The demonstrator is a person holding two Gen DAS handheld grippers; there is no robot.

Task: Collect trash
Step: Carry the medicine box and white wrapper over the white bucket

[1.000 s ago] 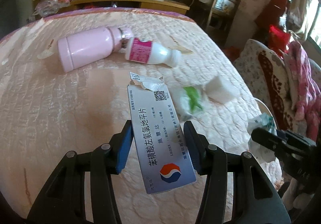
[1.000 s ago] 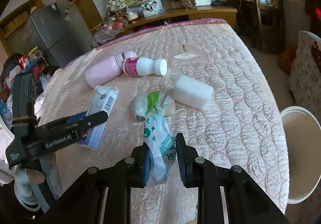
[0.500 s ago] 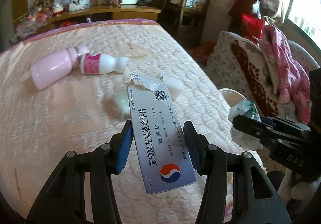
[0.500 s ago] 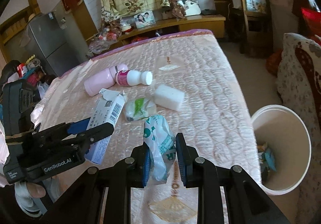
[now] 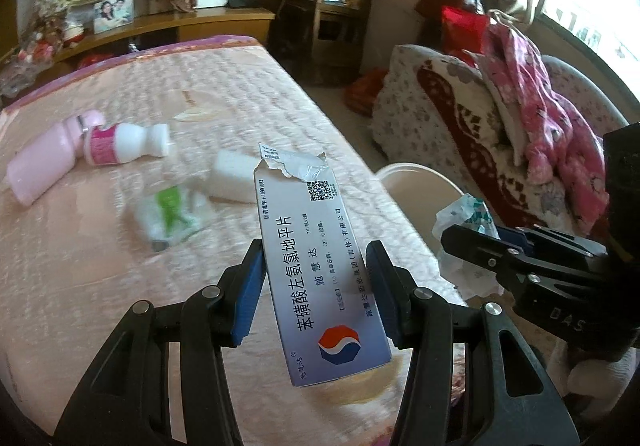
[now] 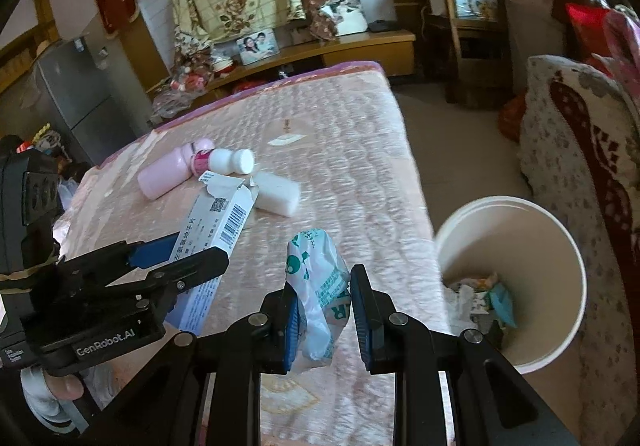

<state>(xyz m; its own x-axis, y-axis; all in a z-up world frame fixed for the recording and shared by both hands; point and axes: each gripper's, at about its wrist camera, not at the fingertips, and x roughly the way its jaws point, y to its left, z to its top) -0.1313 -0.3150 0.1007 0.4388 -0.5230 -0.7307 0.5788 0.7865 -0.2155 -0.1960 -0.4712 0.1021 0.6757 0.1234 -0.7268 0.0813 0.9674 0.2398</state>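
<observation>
Near the pink quilted bed's (image 6: 360, 150) right edge, the left gripper (image 5: 316, 286) clamps a torn blue-white cardboard medicine box (image 5: 316, 258), the right gripper (image 6: 324, 314) a crumpled white-green plastic wrapper (image 6: 316, 286), beside the open white round bin (image 6: 560, 246) on the floor.

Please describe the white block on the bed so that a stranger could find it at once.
On the pink quilted bed, look near the edge that faces the white bin. The white block lies flat there, just in front of the white bottle. Unlike the bottles, it is plain and rectangular, without cap or label.
</observation>
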